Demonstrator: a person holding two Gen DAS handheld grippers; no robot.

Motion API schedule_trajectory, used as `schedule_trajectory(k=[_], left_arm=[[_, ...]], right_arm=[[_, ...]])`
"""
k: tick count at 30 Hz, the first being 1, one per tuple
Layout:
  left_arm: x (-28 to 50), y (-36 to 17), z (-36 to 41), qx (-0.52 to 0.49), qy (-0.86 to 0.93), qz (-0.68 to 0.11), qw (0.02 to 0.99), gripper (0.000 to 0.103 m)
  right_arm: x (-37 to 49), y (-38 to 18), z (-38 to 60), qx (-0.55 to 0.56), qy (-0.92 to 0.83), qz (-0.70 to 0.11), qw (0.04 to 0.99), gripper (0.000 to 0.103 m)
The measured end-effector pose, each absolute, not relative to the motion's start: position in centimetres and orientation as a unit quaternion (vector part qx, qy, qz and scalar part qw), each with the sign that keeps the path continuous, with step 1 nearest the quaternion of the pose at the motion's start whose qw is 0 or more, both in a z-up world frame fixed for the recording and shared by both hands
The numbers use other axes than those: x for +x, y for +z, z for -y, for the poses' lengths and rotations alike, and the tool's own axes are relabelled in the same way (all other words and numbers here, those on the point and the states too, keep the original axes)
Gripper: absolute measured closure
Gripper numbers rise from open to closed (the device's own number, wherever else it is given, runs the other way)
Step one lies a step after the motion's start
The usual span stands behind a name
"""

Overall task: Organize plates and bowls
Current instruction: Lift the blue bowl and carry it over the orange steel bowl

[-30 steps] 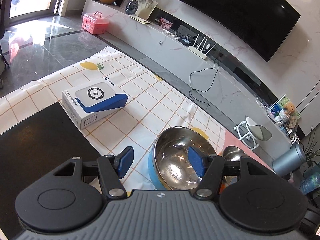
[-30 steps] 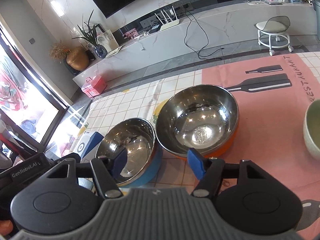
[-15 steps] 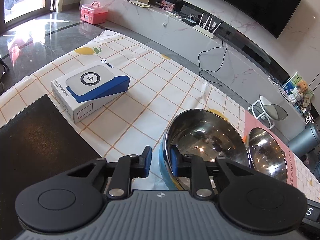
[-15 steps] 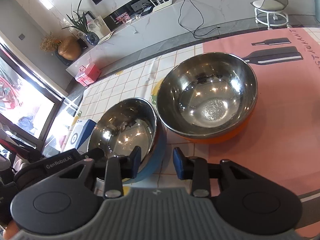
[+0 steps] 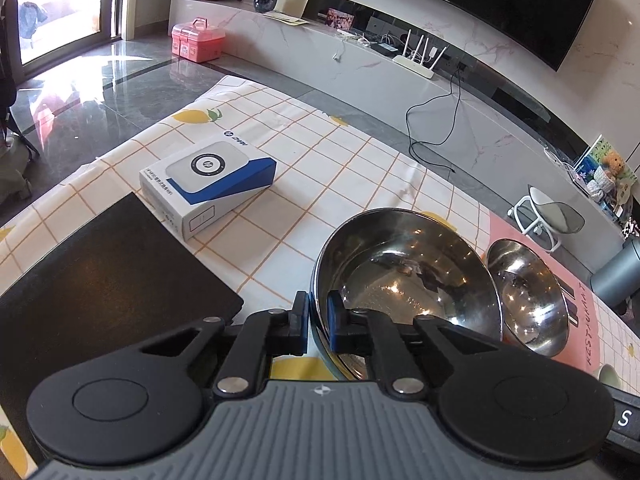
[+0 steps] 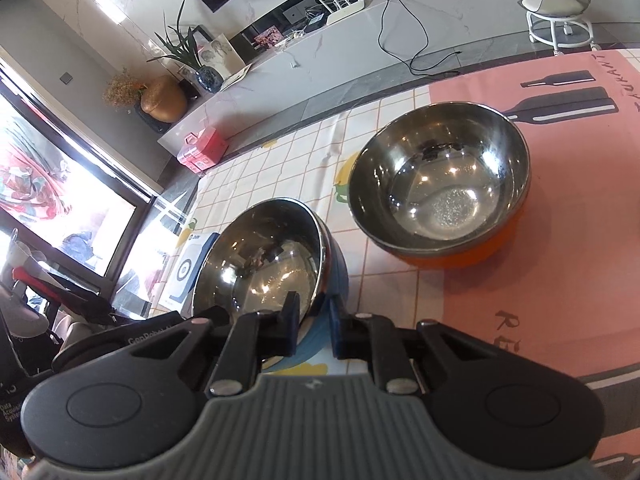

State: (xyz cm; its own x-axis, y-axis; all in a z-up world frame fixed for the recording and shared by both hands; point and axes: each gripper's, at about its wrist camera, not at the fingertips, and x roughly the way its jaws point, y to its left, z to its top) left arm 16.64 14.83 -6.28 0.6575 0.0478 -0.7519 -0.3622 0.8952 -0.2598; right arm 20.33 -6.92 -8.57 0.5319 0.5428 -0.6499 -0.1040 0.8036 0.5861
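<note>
Two sets of jaws grip one blue bowl at once: the left gripper pinches the near rim with one pad outside and one inside the wall, and the right gripper has narrowed on the rim on its own side in the same way. The bowl appears tilted and possibly just off the worktop, though the contact underneath is hidden. With two pinches on a thin, slick steel rim, the sound approach is probably to keep both grips firm and move both hands together, since any twist between them could lever the rim out of one pair of pads. The likely destination is the orange bowl, which sits upright just beside it on the pink mat. Nesting calls for lifting clear of that rim, levelling, then lowering centred. A white and blue box and a black pad lie well apart.
</note>
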Motion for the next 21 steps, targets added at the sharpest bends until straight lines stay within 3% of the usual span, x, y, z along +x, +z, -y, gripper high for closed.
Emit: schedule_trajectory(k=[9, 21], left_arm=[[11.4, -3.7, -12.5, -0.202, 0.094, -0.387, 0.895, 0.093], [6.2, -2.6, -3.8, -0.179, 0.014, -0.406, 0.896, 0.091]], right_arm=[[14.9, -6.2, 9.8, 0.249, 0.208, -0.423, 0.846, 0.090], [6.8, -4.6, 19.5, 0.279, 0.173, -0.404, 0.854, 0.091]])
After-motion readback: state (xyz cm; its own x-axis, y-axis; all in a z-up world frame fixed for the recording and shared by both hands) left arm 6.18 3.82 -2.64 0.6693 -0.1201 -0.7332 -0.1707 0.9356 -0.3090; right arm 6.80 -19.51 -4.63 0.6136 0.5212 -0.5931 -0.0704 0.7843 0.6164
